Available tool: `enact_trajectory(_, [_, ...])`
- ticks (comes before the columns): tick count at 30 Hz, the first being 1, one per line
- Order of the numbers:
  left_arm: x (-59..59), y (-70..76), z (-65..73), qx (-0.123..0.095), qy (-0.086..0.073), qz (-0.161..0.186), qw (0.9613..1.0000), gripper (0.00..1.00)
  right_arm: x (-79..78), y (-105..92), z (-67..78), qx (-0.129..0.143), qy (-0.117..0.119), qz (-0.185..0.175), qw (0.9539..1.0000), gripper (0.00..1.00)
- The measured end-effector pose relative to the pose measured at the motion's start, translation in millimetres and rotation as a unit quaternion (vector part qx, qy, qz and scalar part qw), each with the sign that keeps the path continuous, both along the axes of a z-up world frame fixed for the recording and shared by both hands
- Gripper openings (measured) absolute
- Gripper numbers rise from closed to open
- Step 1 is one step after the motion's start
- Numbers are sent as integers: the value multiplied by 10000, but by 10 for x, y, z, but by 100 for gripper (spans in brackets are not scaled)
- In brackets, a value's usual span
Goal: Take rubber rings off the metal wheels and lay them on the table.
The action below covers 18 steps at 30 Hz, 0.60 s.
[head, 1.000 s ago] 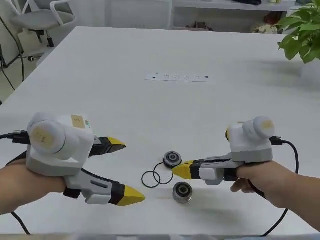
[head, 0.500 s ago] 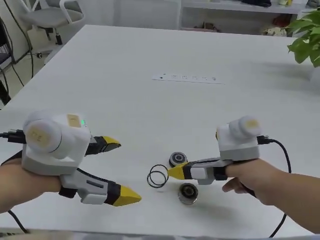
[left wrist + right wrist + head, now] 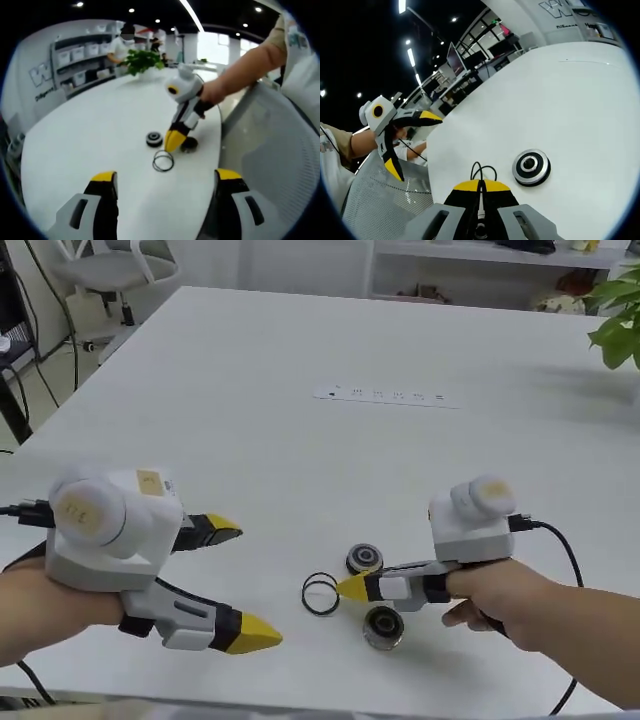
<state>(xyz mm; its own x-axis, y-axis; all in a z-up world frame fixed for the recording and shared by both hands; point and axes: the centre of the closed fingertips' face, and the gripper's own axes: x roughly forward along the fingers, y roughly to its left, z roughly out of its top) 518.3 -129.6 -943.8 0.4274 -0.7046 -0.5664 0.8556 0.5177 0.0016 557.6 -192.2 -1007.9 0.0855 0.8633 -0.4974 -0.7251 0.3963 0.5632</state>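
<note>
Two thin black rubber rings (image 3: 320, 593) lie overlapping on the white table (image 3: 300, 440). One metal wheel (image 3: 364, 559) sits just right of them and a second wheel (image 3: 383, 626) lies nearer the front edge. My right gripper (image 3: 348, 588) is shut, its yellow tip at the rings' right edge; I cannot tell if it pinches one. In the right gripper view the rings (image 3: 482, 170) loop out just past its own tips (image 3: 480, 186), with a wheel (image 3: 531, 167) to the right. My left gripper (image 3: 245, 583) hovers wide open left of the rings (image 3: 163, 161), holding nothing.
A flat white strip (image 3: 378, 396) lies mid-table further back. A green plant (image 3: 620, 335) stands at the far right and an office chair (image 3: 100, 265) beyond the far left corner. The right gripper's cable (image 3: 570, 560) trails off to the right.
My right gripper's tip has slid left, away from the upper wheel and up to the rings. The rings and wheels lie as before; the left gripper has barely moved. The head camera has shifted.
</note>
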Motion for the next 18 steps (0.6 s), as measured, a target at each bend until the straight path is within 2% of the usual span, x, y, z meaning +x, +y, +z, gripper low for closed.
enact_trajectory(5, [6,8,-6,-7,15,24,10000,80,10,8,-31,-37,6,-19,10000,0])
enact_trajectory(12, [1,13,-35,17,67,24,10000,79,27,-6,-73,-203,-181,27,9996,0])
enact_trajectory(18, [3,-4,-48,22,104,19,9999,79,51,-17,-64,-211,-290,11,9994,7])
